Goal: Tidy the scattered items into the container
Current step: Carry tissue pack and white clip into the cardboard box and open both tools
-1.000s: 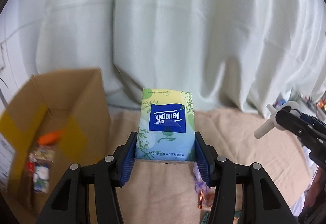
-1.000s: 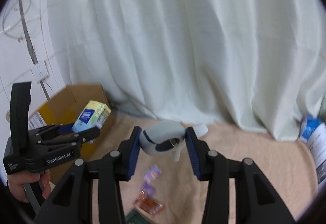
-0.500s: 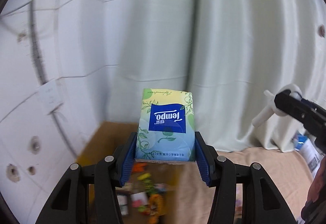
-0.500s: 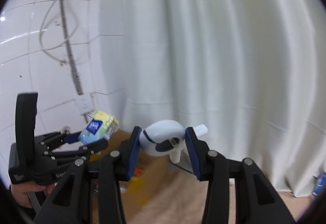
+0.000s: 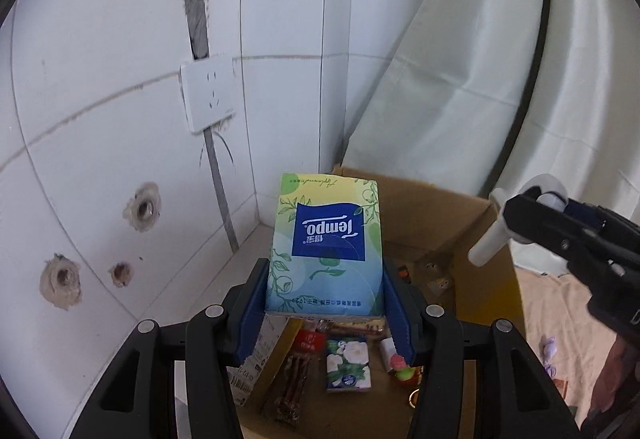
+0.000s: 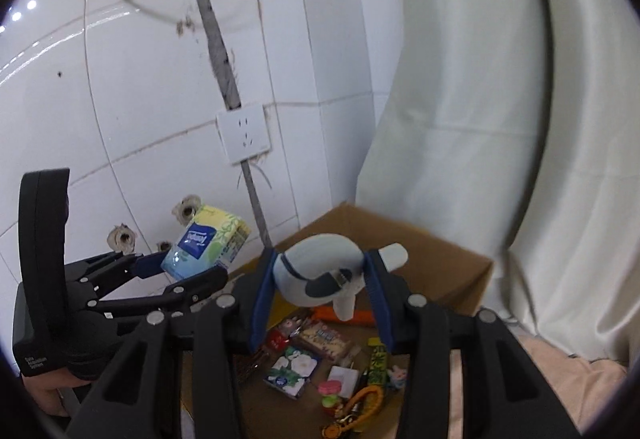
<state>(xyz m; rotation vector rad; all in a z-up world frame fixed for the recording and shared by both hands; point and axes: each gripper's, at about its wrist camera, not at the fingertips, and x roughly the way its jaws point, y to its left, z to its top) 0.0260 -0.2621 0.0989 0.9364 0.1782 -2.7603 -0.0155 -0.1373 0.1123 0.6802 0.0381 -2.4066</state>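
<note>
Above the cardboard box [image 5: 472, 223] in the tiled corner, the left gripper [image 5: 325, 313] clamps a Tempo tissue pack [image 5: 326, 247] between its blue pads, the pack held flat over the box's near-left part. From this left wrist view, a clean drop would, I think, mean easing the pack a little further over the box's middle before letting go, since a white carton leans just under it at the box's left wall. Small packets, among them a floral tissue packet [image 5: 347, 364], already lie on the box floor. The right gripper [image 5: 520, 227] hangs near the box's right side.

Over the same box [image 6: 440, 259] in the right wrist view, the right gripper [image 6: 320, 305] pinches a white-and-grey plastic hook [image 6: 320, 271]. Below it lie snacks, an orange marker [image 6: 352, 315] and a braided keychain [image 6: 360, 403]. The left gripper [image 6: 188, 271] with its pack [image 6: 206, 245] hovers beside the box's left edge, close enough that the two could bump if both descend together.
</note>
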